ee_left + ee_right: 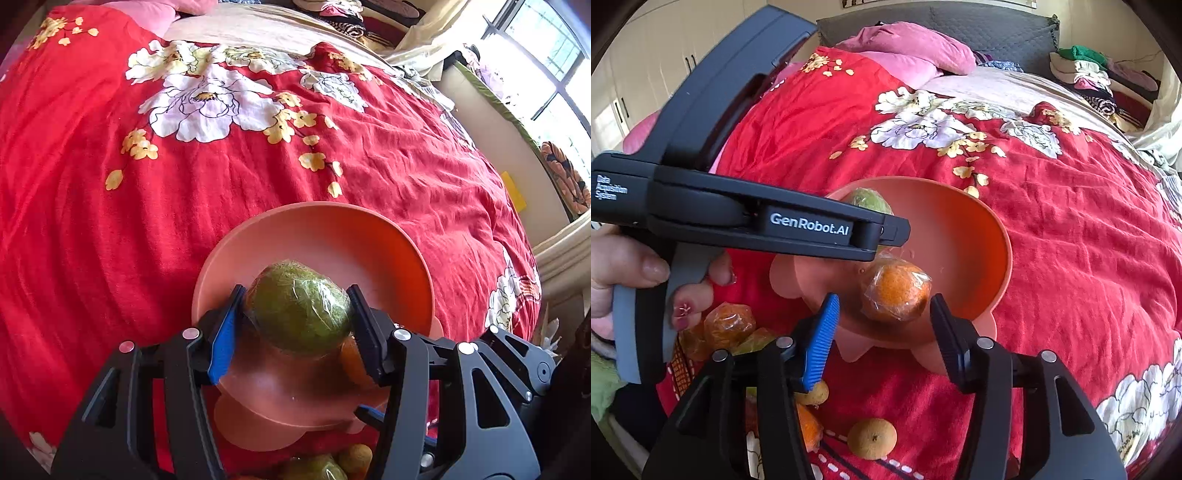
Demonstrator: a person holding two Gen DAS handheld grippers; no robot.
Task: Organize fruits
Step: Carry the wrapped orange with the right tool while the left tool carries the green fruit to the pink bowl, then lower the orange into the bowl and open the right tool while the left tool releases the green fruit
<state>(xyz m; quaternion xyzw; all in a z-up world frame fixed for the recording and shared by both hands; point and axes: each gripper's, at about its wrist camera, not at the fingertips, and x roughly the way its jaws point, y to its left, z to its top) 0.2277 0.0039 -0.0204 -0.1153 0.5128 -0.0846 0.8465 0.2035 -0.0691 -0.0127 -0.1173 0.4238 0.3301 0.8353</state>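
2 grippers are mine here, both poised over the salmon-pink bowl [402, 251] that sits on the red floral bedspread [74, 221]. My left gripper [295, 317] has its jaws clamped on a green fruit [299, 306] wrapped in clear film, pressing it from both sides; the fruit hangs above the bowl's inside, held off its floor. Below and to the right of it, 1 wrapped orange fruit [351, 363] lies in the bowl, partly hidden behind my right-hand finger.

My right gripper [884, 321] has its jaws spread wide and grips nothing. That same wrapped orange [895, 291] sits in the bowl [990, 236] between and just beyond the fingertips, and I cannot tell whether either pad touches it. From this side my left gripper's body crosses the view and covers most of the green fruit [868, 199].

More fruit lies loose on the bedspread near the bowl: a wrapped orange [729, 325] at left, a small yellowish one [872, 437] nearest me.
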